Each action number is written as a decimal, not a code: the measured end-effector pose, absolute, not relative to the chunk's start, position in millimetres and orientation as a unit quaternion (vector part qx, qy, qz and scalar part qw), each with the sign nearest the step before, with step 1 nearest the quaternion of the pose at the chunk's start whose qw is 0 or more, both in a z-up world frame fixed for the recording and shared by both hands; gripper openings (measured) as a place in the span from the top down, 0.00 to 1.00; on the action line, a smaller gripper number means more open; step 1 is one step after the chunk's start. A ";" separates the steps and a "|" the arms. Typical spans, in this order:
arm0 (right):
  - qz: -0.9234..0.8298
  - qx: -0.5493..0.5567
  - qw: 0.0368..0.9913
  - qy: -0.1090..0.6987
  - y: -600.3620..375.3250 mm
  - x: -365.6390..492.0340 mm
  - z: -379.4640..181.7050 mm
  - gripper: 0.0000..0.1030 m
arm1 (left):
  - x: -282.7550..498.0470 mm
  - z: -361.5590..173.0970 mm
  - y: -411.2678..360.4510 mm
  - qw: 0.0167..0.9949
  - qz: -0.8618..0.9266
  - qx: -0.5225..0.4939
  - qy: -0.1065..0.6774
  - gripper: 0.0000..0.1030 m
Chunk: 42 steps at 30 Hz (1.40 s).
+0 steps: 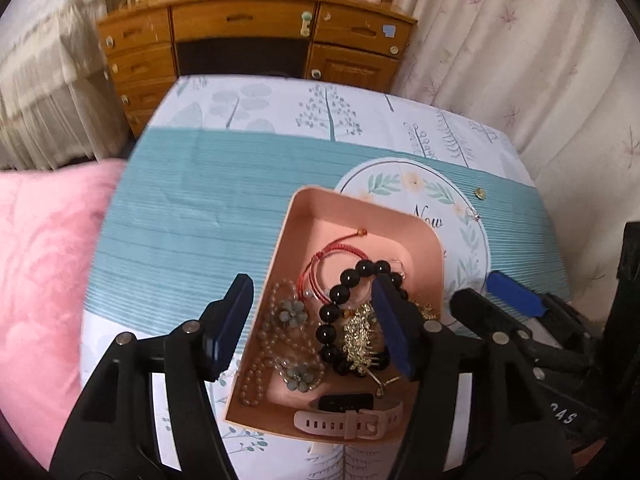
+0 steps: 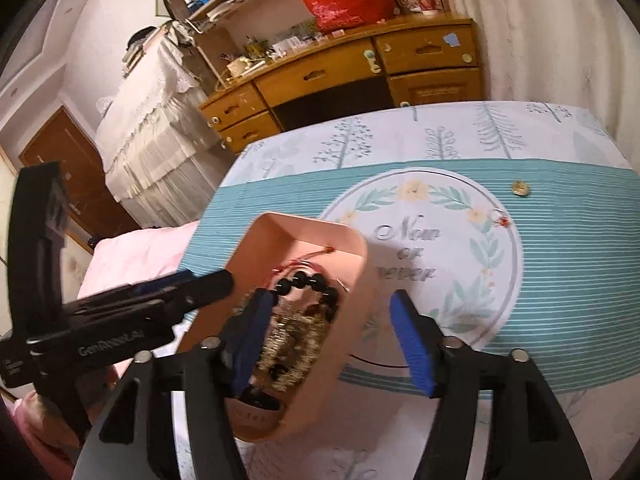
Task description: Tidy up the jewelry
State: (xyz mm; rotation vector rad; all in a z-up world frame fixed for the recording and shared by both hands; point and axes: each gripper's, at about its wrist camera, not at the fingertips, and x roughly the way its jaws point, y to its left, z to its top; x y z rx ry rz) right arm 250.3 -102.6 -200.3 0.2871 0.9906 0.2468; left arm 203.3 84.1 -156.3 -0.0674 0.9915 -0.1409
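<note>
- The left gripper (image 1: 314, 322) is spread wide, straddling the left wall of the one pink rectangular plastic tray (image 1: 280, 256); it grasps nothing.
- The right gripper (image 2: 334, 342) is likewise spread, straddling the tray's right wall.
- In the tray: one pink watch strap (image 1: 348, 424), one black bead bracelet (image 1: 340, 296), one red cord bracelet (image 1: 328, 256), one pearl necklace (image 1: 272, 344).
- Farther on the teal striped cloth (image 1: 192, 216), two small pieces: one gold charm (image 2: 521, 189), one clear ring (image 2: 498, 216).

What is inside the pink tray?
In the pink tray lie a red cord bracelet, black bead bracelet, pearl necklace with grey flowers, gold chain pile and pink-strapped watch. Anything beneath the pile is covered.
</note>
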 end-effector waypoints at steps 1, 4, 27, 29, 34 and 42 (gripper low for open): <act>0.111 0.139 0.863 0.474 -108.5 249.5 -201.3 0.19 | 202.6 -153.9 78.7 0.878 -0.075 -0.025 0.473 0.43; 0.095 0.153 0.863 0.472 -131.9 249.7 -203.2 0.16 | 205.0 -146.0 61.3 0.876 -0.088 -0.020 0.474 0.43; 0.068 -0.057 0.912 0.400 -309.1 345.2 -122.1 0.09 | 231.5 -164.3 -123.7 0.883 -0.084 -0.014 0.461 0.34; 0.089 -0.095 0.910 0.395 -303.3 350.7 -136.8 0.09 | 237.9 -177.5 -126.0 0.893 -0.075 -0.031 0.443 0.34; 0.142 -0.131 0.902 0.387 -298.7 350.4 -178.6 0.10 | 251.6 -204.1 -134.8 0.907 -0.061 -0.019 0.415 0.38; 0.183 -0.072 0.882 0.427 -313.7 370.1 -222.2 0.32 | 270.8 -223.9 -141.5 0.908 -0.079 -0.014 0.412 0.64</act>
